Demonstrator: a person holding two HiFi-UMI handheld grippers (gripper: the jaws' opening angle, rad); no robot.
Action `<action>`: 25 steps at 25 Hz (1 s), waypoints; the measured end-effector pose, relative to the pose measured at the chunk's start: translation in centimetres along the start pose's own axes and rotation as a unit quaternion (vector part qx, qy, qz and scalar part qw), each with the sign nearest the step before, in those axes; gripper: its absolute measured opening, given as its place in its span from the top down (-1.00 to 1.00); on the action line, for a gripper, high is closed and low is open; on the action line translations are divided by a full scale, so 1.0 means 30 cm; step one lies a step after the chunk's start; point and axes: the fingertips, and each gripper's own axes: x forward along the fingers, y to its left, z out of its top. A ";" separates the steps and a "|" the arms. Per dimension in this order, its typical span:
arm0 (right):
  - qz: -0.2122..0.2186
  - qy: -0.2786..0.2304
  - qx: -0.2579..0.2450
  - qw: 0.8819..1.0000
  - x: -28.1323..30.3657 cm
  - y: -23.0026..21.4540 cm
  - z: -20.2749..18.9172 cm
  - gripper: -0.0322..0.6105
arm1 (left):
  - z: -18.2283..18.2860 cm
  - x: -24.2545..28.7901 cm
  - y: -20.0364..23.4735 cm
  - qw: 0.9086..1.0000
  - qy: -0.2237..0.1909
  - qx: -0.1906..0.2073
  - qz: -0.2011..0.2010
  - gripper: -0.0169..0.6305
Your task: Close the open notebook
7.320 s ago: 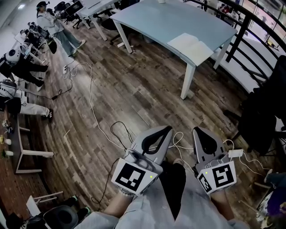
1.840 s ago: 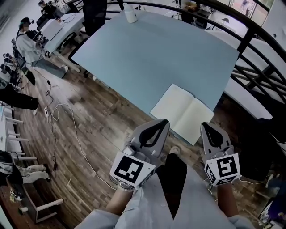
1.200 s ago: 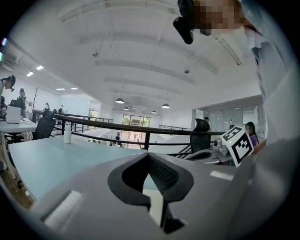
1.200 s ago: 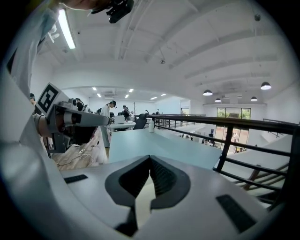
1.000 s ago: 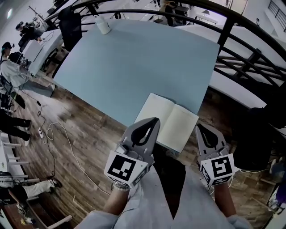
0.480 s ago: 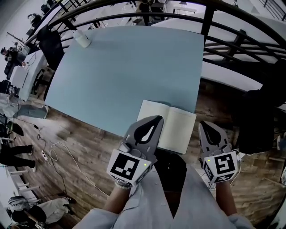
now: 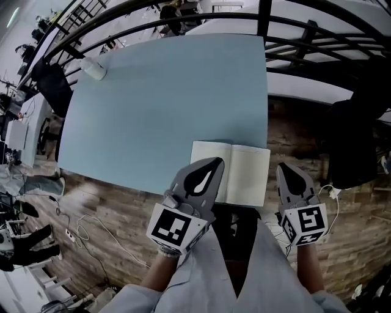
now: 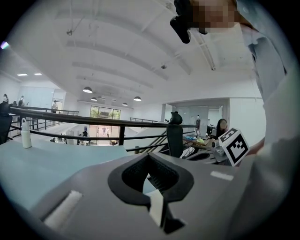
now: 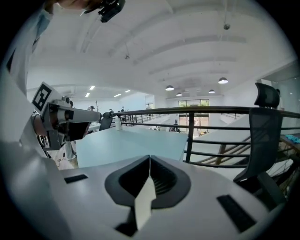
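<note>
The open notebook (image 7: 235, 174) lies flat with blank cream pages near the front right corner of the light blue table (image 7: 159, 98). In the head view my left gripper (image 7: 217, 161) is shut and empty, its tip over the near part of the left page. My right gripper (image 7: 285, 165) is shut and empty too, just right of the notebook, past the table's edge and over the wooden floor. Both gripper views look level across the table (image 8: 33, 164) (image 9: 126, 143). The grippers' own bodies hide the notebook there.
A white bottle (image 7: 93, 68) stands at the table's far left corner. A black railing (image 7: 263, 15) runs behind the table. A black chair (image 7: 354, 143) stands to the right. Cables (image 7: 91, 223) trail over the wooden floor at the left.
The table and notebook have swung round and now sit squarer in the head view. The left gripper's tip now overlaps the left page; the right gripper sits beside the notebook's right edge.
</note>
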 end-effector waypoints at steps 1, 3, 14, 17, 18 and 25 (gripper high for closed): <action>-0.007 0.005 0.005 1.000 0.003 0.001 -0.017 0.89 | -0.006 0.002 0.004 1.000 0.003 0.002 -0.007 0.94; -0.021 0.017 0.018 0.999 0.004 0.000 -0.055 0.89 | -0.016 0.006 0.009 1.000 0.016 0.004 -0.018 0.94; -0.079 0.069 0.089 0.991 -0.027 0.009 -0.290 0.89 | -0.054 0.008 0.013 0.997 0.022 0.012 -0.074 0.94; -0.079 0.089 0.098 0.988 -0.028 0.029 -0.347 0.89 | -0.063 0.011 0.019 0.996 0.024 0.013 -0.083 0.94; -0.078 0.096 0.101 0.987 -0.027 0.037 -0.368 0.89 | -0.067 0.014 0.020 0.996 0.025 0.013 -0.085 0.94; -0.059 0.142 0.120 0.981 -0.024 0.093 -0.514 0.68 | -0.092 0.038 -0.001 0.993 0.033 0.020 -0.108 0.94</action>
